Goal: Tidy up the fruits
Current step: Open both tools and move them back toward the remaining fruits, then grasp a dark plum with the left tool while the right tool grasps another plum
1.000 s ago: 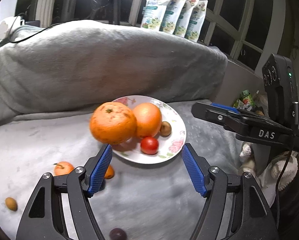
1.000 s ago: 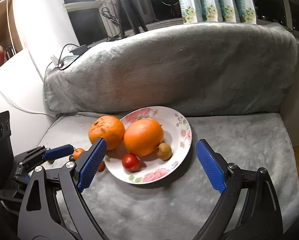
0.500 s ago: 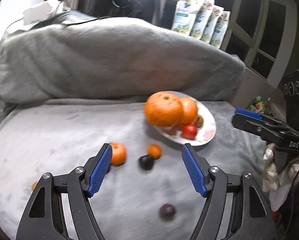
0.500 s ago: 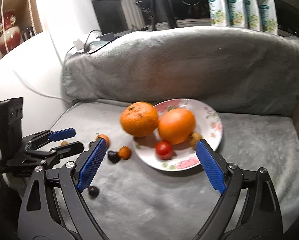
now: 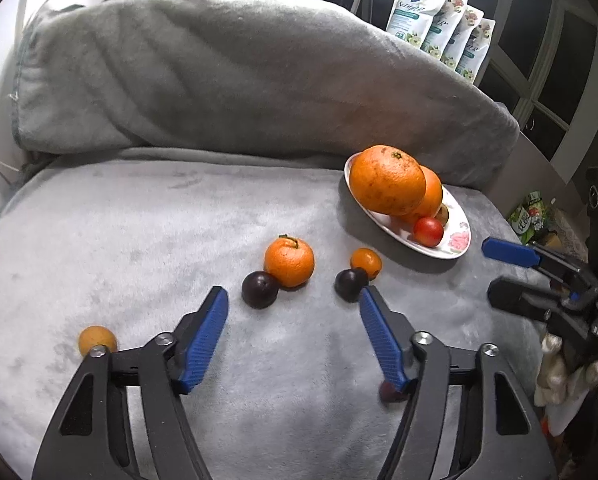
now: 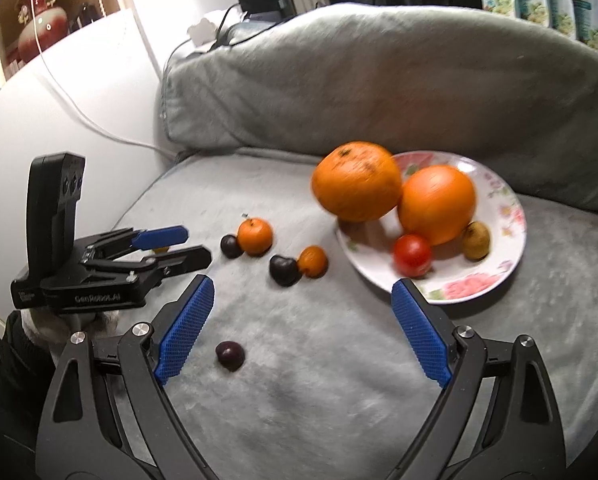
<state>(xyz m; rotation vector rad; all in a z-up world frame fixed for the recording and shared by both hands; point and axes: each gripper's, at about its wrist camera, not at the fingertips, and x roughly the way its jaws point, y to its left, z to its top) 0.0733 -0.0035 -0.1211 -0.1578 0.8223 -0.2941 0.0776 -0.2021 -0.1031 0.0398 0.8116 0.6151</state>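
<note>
Both claws have swung away from the plate [image 6: 511, 216] toward loose fruit on the grey blanket [image 5: 139, 240]: left claw [image 5: 293, 300], just narrowing yet empty, faces a mandarin [image 5: 289, 261] and plum [image 5: 259, 289]; right claw [image 6: 303, 294] gapes wide, empty

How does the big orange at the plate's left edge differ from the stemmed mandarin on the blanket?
Size: the big orange is far larger than the stemmed mandarin.
Place: the big orange sits at the floral plate rim against a second orange; the mandarin lies loose on the grey blanket, beside a dark plum.
Skin: the orange is dark-speckled; the mandarin looks clean.
Shared: both round, orange, ungripped.
</note>
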